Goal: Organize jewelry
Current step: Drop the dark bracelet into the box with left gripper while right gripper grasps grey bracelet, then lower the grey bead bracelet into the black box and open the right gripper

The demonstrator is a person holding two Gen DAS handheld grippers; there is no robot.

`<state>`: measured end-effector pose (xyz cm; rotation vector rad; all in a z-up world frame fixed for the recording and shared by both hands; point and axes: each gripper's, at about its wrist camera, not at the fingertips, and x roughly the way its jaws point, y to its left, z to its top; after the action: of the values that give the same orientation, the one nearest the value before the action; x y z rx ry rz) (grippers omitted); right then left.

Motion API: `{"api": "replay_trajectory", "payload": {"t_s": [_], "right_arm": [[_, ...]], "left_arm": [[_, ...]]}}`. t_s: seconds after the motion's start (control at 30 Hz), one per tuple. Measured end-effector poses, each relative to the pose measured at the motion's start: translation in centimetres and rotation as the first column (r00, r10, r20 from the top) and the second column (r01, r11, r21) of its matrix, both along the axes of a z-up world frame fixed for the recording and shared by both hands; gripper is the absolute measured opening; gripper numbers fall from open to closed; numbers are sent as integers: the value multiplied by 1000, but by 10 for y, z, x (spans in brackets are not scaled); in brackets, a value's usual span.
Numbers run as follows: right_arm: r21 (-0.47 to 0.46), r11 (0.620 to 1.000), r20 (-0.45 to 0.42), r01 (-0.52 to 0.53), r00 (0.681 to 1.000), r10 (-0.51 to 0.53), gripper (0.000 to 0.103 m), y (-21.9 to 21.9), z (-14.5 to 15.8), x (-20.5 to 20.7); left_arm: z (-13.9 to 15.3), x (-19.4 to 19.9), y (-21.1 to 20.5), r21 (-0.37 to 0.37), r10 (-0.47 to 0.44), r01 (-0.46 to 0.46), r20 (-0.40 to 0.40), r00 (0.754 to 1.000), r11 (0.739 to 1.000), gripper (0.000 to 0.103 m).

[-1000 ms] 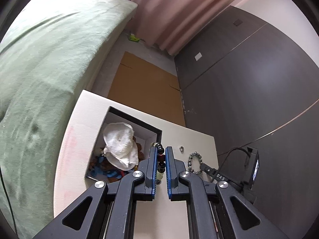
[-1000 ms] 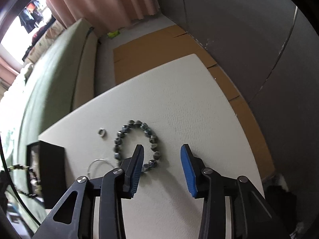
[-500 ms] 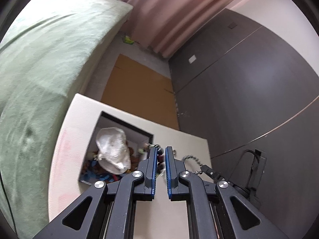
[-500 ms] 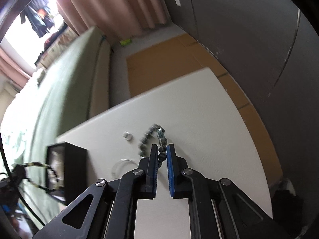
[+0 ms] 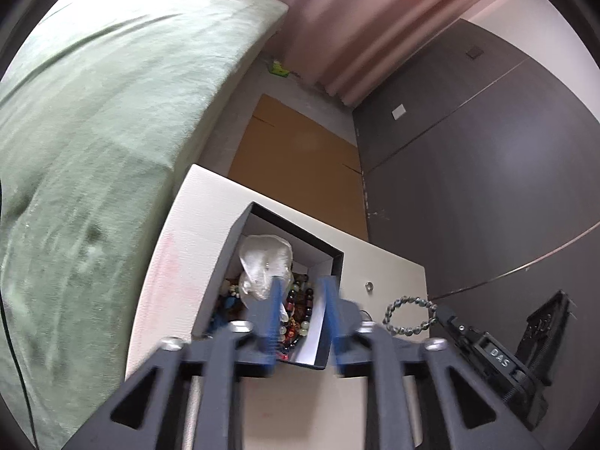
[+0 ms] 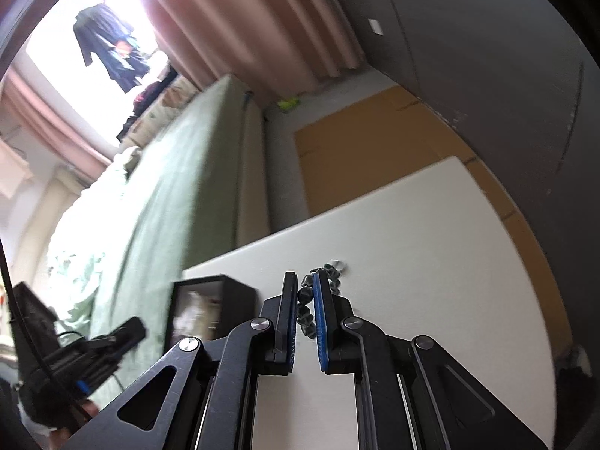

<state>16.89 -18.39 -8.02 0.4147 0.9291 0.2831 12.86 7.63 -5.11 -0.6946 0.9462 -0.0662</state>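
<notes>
A black jewelry box with a white inside stands on the white table. It holds a crumpled clear bag and several bead bracelets. My left gripper is open and empty, blurred, right above the box's near side. My right gripper is shut on a grey bead bracelet and holds it above the table; the bracelet also shows in the left wrist view, hanging from the right gripper's tip. The box shows at the left in the right wrist view.
A small silver ring lies on the table right of the box. A green-covered bed runs along the table's left side. Brown cardboard lies on the floor beyond. A dark wall stands at the right.
My left gripper opened and its dark bead bracelet is gone from between the fingers. My right gripper closed on the grey bracelet and lifted it off the table.
</notes>
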Motion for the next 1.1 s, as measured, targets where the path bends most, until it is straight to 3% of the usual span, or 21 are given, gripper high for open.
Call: {"api": "replay_trajectory", "payload": {"t_s": [0.03, 0.1, 0.37, 0.53, 0.7, 0.77, 0.83, 1.1], "right_arm": [[7, 1000, 11, -10, 1000, 10, 10, 4, 2, -3], [29, 999, 33, -30, 999, 29, 10, 13, 7, -6], [136, 984, 109, -114, 989, 100, 10, 53, 22, -19], [159, 976, 121, -150, 984, 131, 10, 74, 21, -21], [167, 967, 116, -191, 978, 173, 11, 93, 16, -17], [183, 961, 84, -207, 977, 194, 21, 94, 10, -13], [212, 957, 63, -200, 980, 191, 41, 89, 6, -11], [213, 967, 53, -139, 990, 131, 42, 53, 8, -11]], "left_arm": [[1, -1, 2, -1, 9, -9, 5, 1000, 1000, 55], [3, -6, 8, 7, 30, -30, 22, 999, 1000, 65], [8, -12, 25, 27, 57, -58, 37, 998, 998, 70], [13, -16, 32, 72, 75, -80, 69, 995, 994, 82], [13, -19, 45, 55, 98, -102, 72, 993, 993, 83], [12, -19, 52, 40, 121, -123, 68, 990, 992, 83], [12, -20, 57, 27, 137, -139, 68, 988, 990, 83], [14, -18, 37, 31, 101, -103, 73, 992, 994, 83]]}}
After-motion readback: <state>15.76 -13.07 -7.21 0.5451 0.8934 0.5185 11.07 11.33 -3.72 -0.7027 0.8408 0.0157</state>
